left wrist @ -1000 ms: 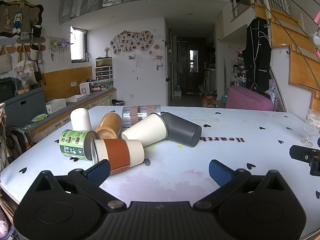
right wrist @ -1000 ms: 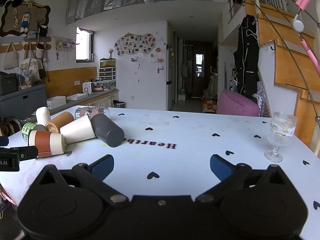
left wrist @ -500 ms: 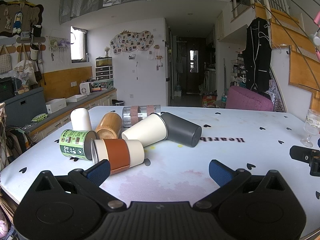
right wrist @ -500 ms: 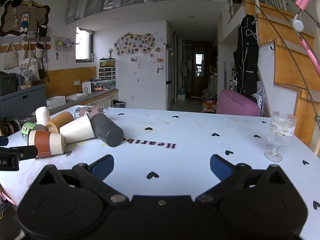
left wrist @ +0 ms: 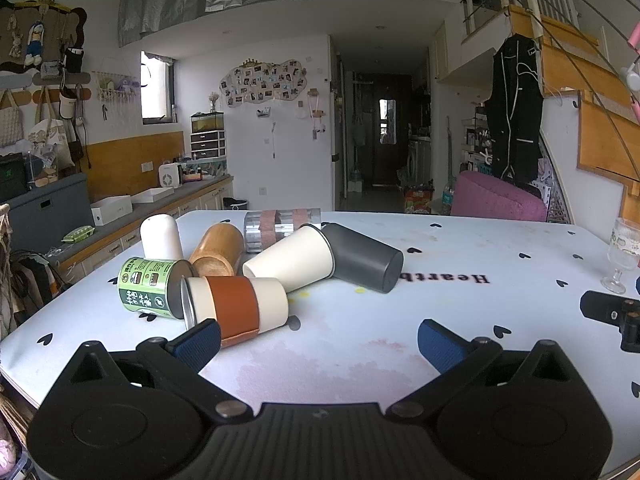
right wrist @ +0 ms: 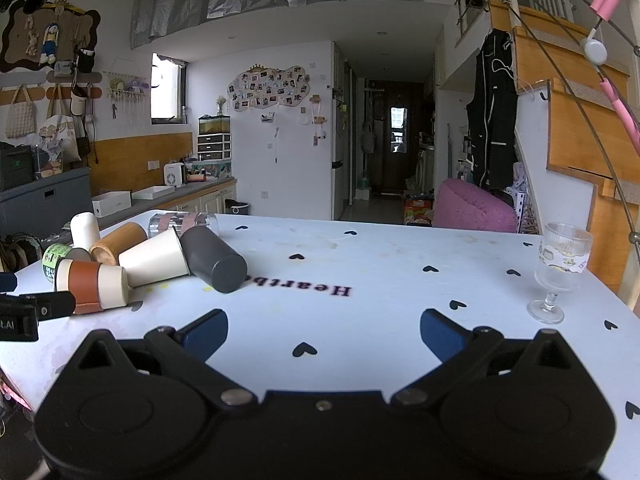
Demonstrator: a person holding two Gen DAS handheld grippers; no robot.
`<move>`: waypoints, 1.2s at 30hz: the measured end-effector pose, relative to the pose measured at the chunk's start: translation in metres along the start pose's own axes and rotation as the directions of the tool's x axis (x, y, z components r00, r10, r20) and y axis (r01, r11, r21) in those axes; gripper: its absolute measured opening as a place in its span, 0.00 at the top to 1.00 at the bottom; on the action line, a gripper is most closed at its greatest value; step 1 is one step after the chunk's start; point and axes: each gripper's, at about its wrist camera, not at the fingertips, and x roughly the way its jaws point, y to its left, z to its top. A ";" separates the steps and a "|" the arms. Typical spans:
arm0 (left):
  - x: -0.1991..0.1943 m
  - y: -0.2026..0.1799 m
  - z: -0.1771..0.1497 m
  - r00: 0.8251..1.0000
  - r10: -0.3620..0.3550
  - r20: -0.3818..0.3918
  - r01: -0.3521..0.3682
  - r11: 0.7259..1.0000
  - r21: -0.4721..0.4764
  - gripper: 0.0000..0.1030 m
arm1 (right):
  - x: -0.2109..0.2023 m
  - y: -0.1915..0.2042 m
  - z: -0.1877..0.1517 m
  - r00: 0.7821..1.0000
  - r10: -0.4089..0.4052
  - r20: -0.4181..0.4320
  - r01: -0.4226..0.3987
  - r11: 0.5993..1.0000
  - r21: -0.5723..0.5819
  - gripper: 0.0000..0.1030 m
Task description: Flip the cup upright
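Several cups lie on their sides in a cluster on the white table (left wrist: 360, 364): a cream cup with a brown sleeve (left wrist: 236, 309) nearest, a green can (left wrist: 150, 286), a cream paper cup (left wrist: 290, 258), a dark grey cup (left wrist: 366, 262), a wooden cup (left wrist: 216, 250) and a clear glass with pink bands (left wrist: 280, 224). A white cup (left wrist: 160, 236) stands behind them. My left gripper (left wrist: 318, 342) is open and empty, just short of the sleeved cup. My right gripper (right wrist: 324, 334) is open and empty, to the right of the cluster (right wrist: 160, 258).
A stemmed glass (right wrist: 560, 268) stands upright near the table's right edge. The right gripper's body (left wrist: 612, 316) shows at the right in the left wrist view. The left gripper's body (right wrist: 28, 314) shows at the left in the right wrist view.
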 end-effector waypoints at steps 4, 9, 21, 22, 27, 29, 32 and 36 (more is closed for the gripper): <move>0.003 -0.003 -0.001 1.000 0.001 0.001 -0.001 1.000 0.000 0.00 | 0.000 -0.001 0.001 1.000 0.001 0.000 -0.001 1.000 -0.001 0.00; 0.003 -0.002 -0.002 1.000 0.001 0.000 -0.001 1.000 0.000 0.00 | -0.003 -0.001 -0.001 1.000 -0.001 0.000 0.001 1.000 0.000 0.00; 0.001 -0.001 -0.002 1.000 0.001 0.000 -0.001 1.000 -0.001 0.00 | -0.003 -0.001 -0.001 1.000 -0.001 0.000 0.001 1.000 0.000 0.00; 0.001 -0.001 -0.002 1.000 0.000 0.000 0.000 1.000 -0.001 0.00 | -0.003 -0.001 -0.001 1.000 -0.001 0.000 0.001 1.000 0.000 0.00; 0.001 -0.001 -0.002 1.000 -0.001 -0.001 0.001 1.000 -0.001 0.00 | -0.003 -0.001 -0.002 1.000 -0.001 0.003 0.001 1.000 0.001 0.00; 0.002 -0.001 -0.003 1.000 -0.007 -0.004 0.007 1.000 -0.001 0.00 | -0.003 -0.001 -0.002 1.000 -0.002 0.003 0.002 1.000 0.001 0.00; 0.006 0.000 -0.004 1.000 -0.015 -0.019 0.015 1.000 -0.007 0.00 | -0.003 -0.001 -0.002 1.000 -0.001 0.005 0.001 1.000 0.002 0.00; 0.014 0.003 -0.001 0.999 -0.034 -0.042 0.032 0.998 -0.057 0.00 | -0.002 -0.001 -0.002 1.000 -0.002 0.005 0.002 1.000 0.001 0.00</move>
